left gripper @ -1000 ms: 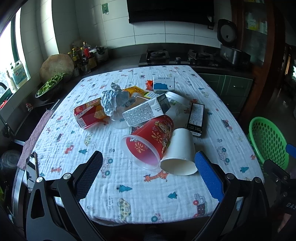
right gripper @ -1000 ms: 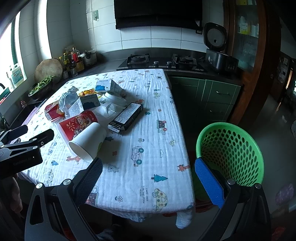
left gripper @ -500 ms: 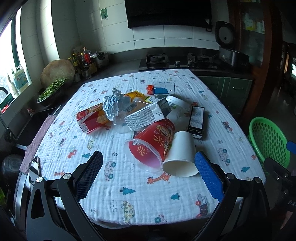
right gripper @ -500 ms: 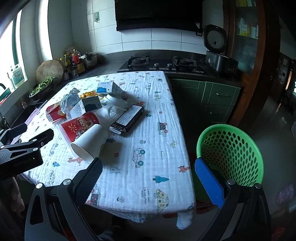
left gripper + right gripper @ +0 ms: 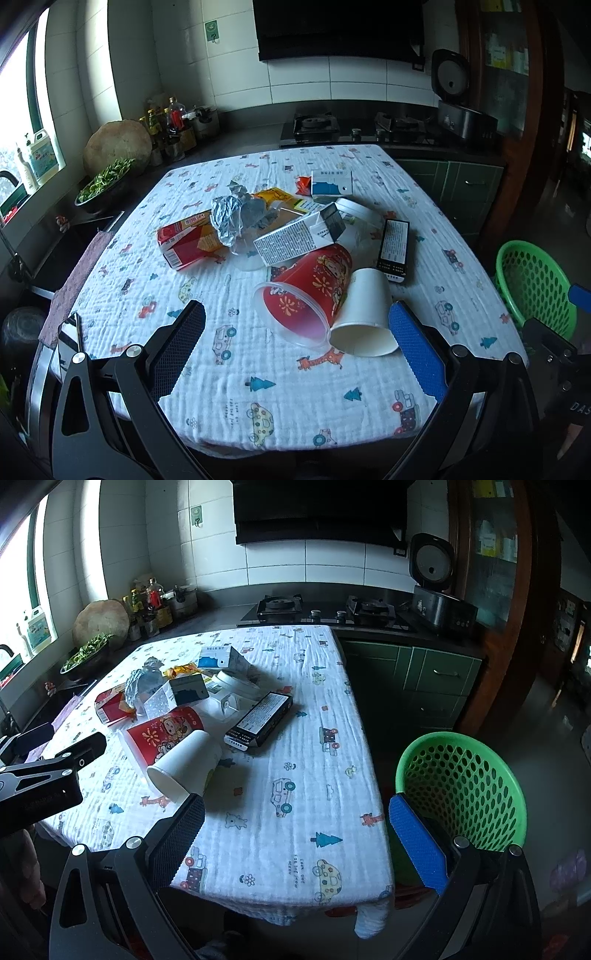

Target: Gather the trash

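Trash lies in a heap on the table's patterned cloth [image 5: 229, 373]: a white paper cup [image 5: 365, 314] on its side, a red plastic cup [image 5: 306, 291], a grey-white carton [image 5: 299, 238], a black box [image 5: 394, 249], a red-orange carton [image 5: 188, 243], crumpled foil [image 5: 232, 216] and a blue-white box [image 5: 331, 183]. My left gripper [image 5: 293, 332] is open and empty, just short of the two cups. My right gripper [image 5: 295, 823] is open and empty over the table's near right corner. The white cup [image 5: 184, 764] and black box [image 5: 260, 720] lie ahead of it. A green basket [image 5: 461, 786] stands on the floor to the right.
The basket also shows at the right edge of the left wrist view [image 5: 532, 284]. A bowl of greens [image 5: 107, 181], bottles [image 5: 173, 125] and a stove [image 5: 354, 125] sit on the counter behind. Green cabinets [image 5: 410, 679] stand right of the table. The left gripper's body shows in the right wrist view [image 5: 40, 775].
Both grippers have risen and tilted slightly, so the trash heap sits a little lower and closer in both views. Nothing on the table has moved. Both stay open.
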Motion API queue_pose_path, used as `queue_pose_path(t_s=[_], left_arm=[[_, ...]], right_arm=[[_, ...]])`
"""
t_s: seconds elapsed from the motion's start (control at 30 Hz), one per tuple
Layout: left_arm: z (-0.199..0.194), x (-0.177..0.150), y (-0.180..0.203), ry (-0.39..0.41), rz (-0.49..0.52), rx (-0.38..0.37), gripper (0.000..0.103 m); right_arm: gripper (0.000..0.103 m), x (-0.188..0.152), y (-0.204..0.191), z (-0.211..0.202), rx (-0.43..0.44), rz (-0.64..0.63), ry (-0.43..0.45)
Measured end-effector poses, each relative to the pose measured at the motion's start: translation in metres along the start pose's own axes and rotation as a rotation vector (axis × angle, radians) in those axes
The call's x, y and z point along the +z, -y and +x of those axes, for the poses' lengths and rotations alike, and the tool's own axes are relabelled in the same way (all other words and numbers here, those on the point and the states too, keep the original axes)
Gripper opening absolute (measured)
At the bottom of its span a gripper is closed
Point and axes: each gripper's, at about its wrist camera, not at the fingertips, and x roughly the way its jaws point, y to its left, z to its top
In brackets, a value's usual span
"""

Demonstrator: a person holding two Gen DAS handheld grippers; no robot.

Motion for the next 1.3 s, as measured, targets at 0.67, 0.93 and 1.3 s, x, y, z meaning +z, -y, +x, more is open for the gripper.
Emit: queue_pose_path(t_s=[0.67, 0.93, 1.3], left_arm=[[0.005, 0.001, -0.014, -0.002, -0.027, 0.012, 0.098], [0.017, 0.004, -0.031, -0.02, -0.049, 0.028, 0.098], [0.032, 0.01, -0.051, -0.036, -0.069, 0.054, 0.098]], right_arm=[[0.097, 0.006, -0.006, 0.003, 0.02, -0.01, 0.005], [0.097, 0.014, -0.02, 0.022, 0.072, -0.022, -0.033], [0.096, 0.028, -0.045, 0.05, 0.113, -0.052, -0.069]])
